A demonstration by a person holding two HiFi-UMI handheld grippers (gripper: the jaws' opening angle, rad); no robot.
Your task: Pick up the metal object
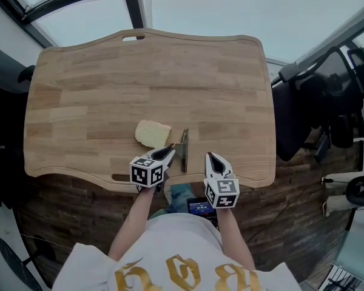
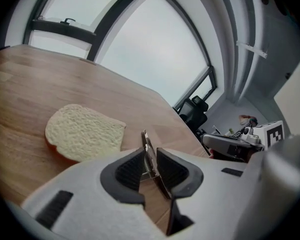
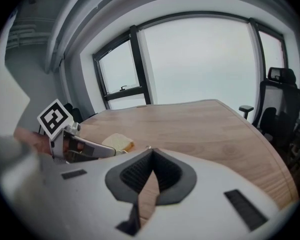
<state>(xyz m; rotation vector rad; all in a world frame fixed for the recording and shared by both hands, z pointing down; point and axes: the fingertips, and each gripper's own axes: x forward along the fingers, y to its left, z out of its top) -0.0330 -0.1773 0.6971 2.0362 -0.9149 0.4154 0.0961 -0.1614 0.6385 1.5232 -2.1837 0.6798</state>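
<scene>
Closest to the head camera was the person's white shirt point(image 1: 170, 247) with gold lettering, and just beyond it both grippers sat over the near edge of the wooden table point(image 1: 139, 71). I saw the left gripper point(image 1: 170, 149) point(image 2: 150, 156) clamped on the metal object point(image 1: 184, 150) point(image 2: 146, 141). In the left gripper view, the thin strip stood on edge between the two dark ribbed pads, with a small coil spring against the left pad. Its upper end poked out past the jaw tips, tilted a little to the left. From the head view the piece ran lengthwise away from the person, crossing in front of the left jaws and lying between the two grippers. I could not tell whether it was clear of the wood or resting on it. Ahead of the left jaws and off to their left lay a slice of bread point(image 1: 152, 133) point(image 2: 82, 131), flat on the table, near the metal object but not touching it. The right gripper point(image 1: 209, 156) point(image 3: 152, 153) was pinched closed with nothing in it. In the right gripper view, its pads met at the tips, and only bare tabletop showed through the narrow gap lower down. It hung just to the right of the metal object, apart from it. Far beyond the right jaws, off the table's far side, stood an office chair point(image 3: 277, 99) in front of a large window point(image 3: 200, 64).
</scene>
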